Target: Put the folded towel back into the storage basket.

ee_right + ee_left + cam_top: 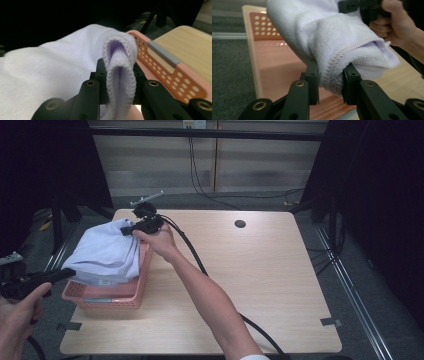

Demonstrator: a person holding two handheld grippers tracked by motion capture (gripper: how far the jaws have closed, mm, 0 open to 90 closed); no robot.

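Observation:
A folded pale lilac towel (107,251) hangs over a pink perforated basket (116,298) at the table's left side. My left gripper (69,272) reaches in from the lower left and is shut on the towel's near end. In the left gripper view its jaws (331,75) pinch a thick stitched fold of the towel (319,37) above the basket floor (277,65). My right gripper (126,231) grips the far end. In the right gripper view its jaws (119,71) clamp the towel's doubled hem (120,50), with the basket rim (175,80) to the right.
The basket stands on a light wooden table (260,270) with a round cable hole (240,224) near the far edge. A black cable (192,252) trails from the right gripper along the forearm. Dark curtains flank both sides, and floor rails run along the right.

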